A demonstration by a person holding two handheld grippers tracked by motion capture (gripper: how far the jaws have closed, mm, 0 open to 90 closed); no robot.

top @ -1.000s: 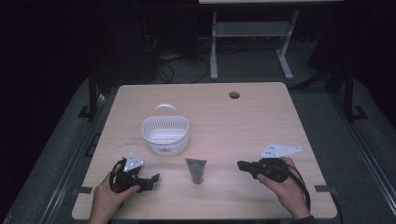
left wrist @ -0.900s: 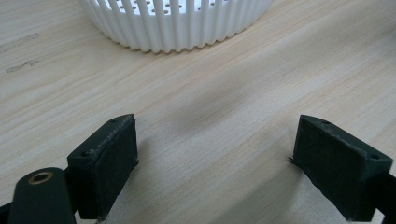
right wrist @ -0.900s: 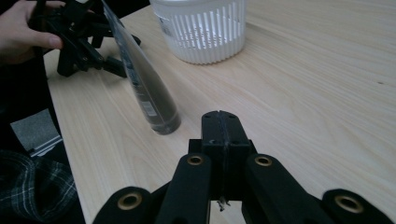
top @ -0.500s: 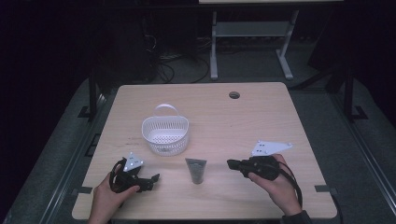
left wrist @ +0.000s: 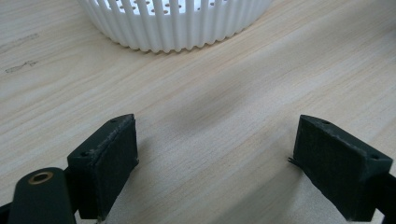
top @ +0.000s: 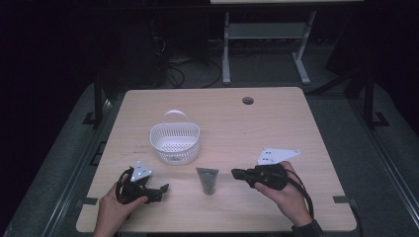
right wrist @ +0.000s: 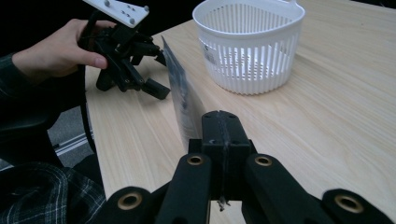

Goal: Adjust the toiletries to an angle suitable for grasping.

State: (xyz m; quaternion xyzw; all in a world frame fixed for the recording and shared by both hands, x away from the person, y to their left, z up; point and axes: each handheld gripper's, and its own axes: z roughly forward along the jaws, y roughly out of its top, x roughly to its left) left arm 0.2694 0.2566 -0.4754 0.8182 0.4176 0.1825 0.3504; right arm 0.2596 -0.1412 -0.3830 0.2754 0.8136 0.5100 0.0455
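A small dark grey tube stands upright on the wooden table, near the front edge between my two grippers. My right gripper points left at the tube from a short way off, its jaws pressed together with nothing between them. In the right gripper view the tube rises just beyond the shut tips of the right gripper. My left gripper rests on the table left of the tube. Its jaws stand wide apart over bare wood in the left gripper view. A white slotted basket sits behind the tube, empty.
A round cable hole lies at the table's far right. The basket wall fills the top of the left gripper view. The left gripper and the hand holding it show beyond the tube in the right gripper view. Dark floor and a metal frame lie behind the table.
My right gripper has slid left across the table, closer to the tube, jaws still together. The left gripper, tube and basket have not moved.
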